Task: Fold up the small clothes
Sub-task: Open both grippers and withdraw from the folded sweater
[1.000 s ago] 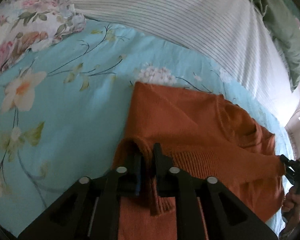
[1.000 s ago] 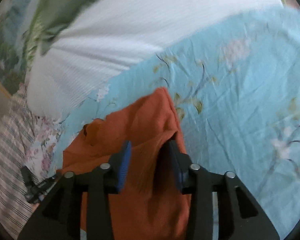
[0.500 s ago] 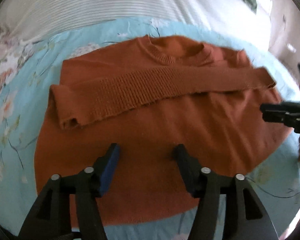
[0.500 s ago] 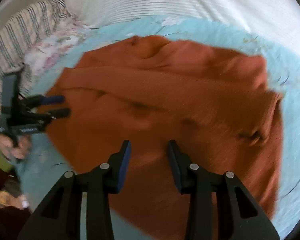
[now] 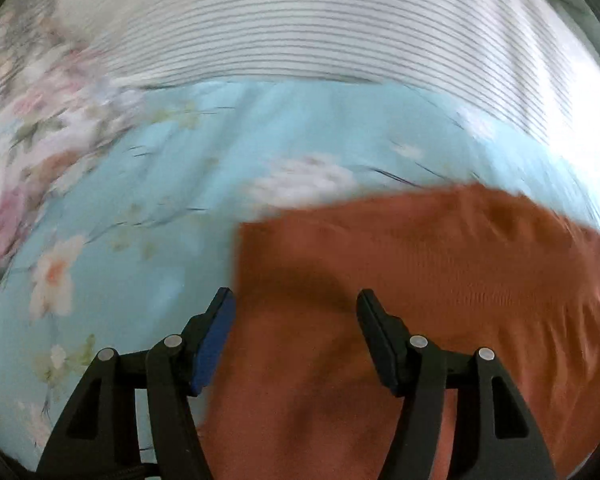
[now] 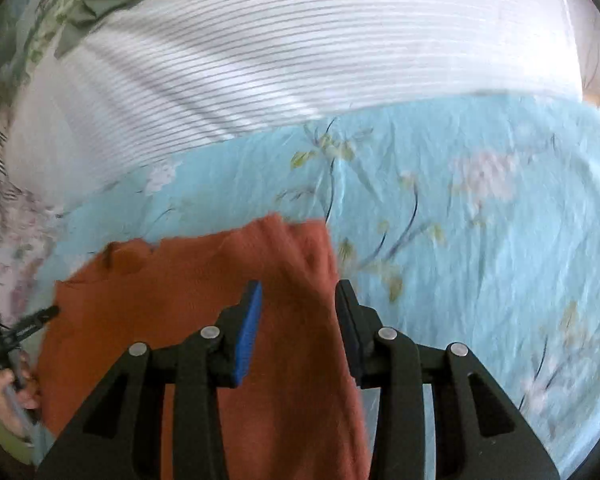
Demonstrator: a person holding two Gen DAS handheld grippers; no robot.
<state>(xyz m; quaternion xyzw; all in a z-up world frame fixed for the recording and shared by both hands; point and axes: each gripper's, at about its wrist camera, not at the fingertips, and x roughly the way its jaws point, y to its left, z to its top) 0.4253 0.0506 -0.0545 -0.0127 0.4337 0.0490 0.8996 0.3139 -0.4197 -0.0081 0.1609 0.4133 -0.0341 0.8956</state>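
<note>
An orange knit sweater point(image 5: 420, 280) lies flat on a light blue floral bedsheet point(image 5: 140, 200). My left gripper point(image 5: 294, 304) is open, its fingers straddling the sweater's left edge low over the cloth. In the right wrist view the sweater point(image 6: 180, 312) fills the lower left. My right gripper point(image 6: 298, 296) is open, its fingers either side of the sweater's right edge. The left gripper's tips point(image 6: 40, 318) show at that view's far left beside the sweater. The left view is blurred by motion.
A white pillow with thin stripes point(image 5: 320, 24) lies across the far side of the bed, also in the right view point(image 6: 280, 60). A green cloth point(image 6: 60, 4) lies at the upper left. A pink floral fabric point(image 5: 24, 120) lies on the left.
One second ago my left gripper was shut on the sweater; it opened half a second ago. Both grippers have since dropped lower and closer, each at a side edge of the sweater.
</note>
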